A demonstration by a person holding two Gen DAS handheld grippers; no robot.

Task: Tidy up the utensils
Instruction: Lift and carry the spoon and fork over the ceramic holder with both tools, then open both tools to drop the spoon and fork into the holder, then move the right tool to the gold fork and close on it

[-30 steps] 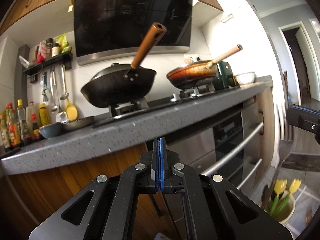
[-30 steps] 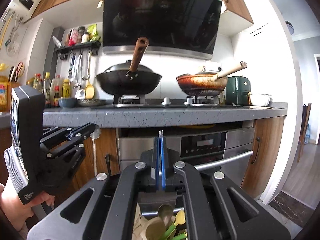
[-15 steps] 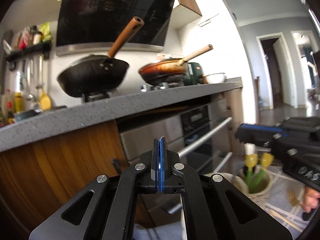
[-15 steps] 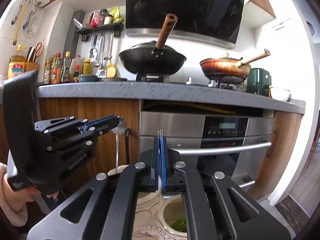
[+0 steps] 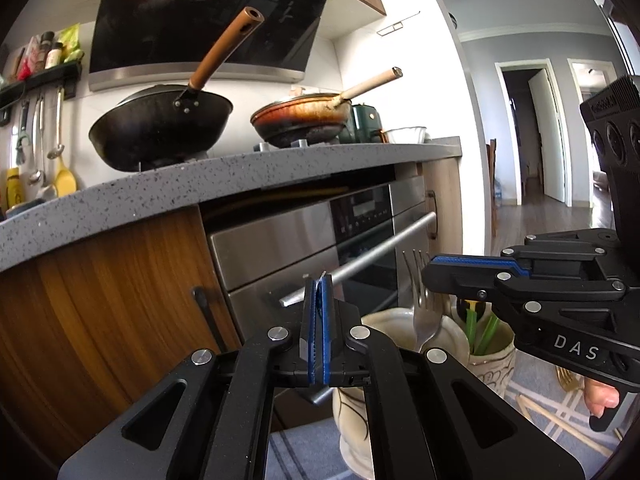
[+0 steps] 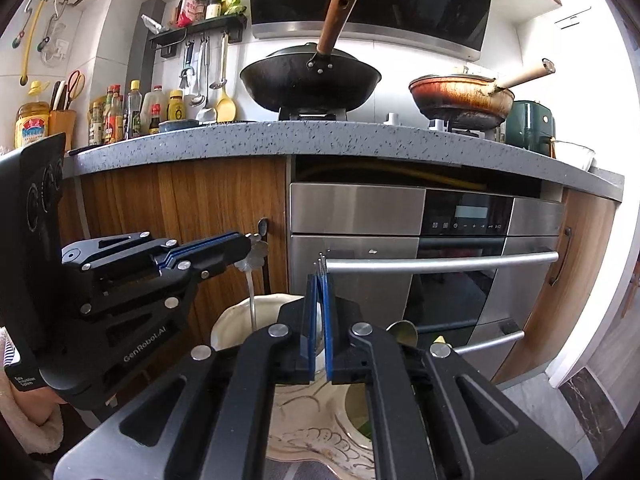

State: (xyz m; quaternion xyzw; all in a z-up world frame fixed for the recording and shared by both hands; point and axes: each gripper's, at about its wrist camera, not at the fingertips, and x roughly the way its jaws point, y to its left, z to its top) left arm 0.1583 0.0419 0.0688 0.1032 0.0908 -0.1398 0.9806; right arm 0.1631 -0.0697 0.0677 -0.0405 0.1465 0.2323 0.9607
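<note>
Silver fork stands tines-up in the cream ceramic holder, pinched by your right gripper. Your left gripper clamps a second silver utensil over that holder. Wooden chopsticks beside it are still to be put away.

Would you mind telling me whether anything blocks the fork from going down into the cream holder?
Nothing visible does: the fork, held tines up in the right gripper, hangs over the open mouth of the cream holder.

My left tool was matt black plastic with blue rubbery pads. The fork was shiny metal, the holder glossy cream ceramic, the tabletop speckled grey stone, the oven brushed steel.
</note>
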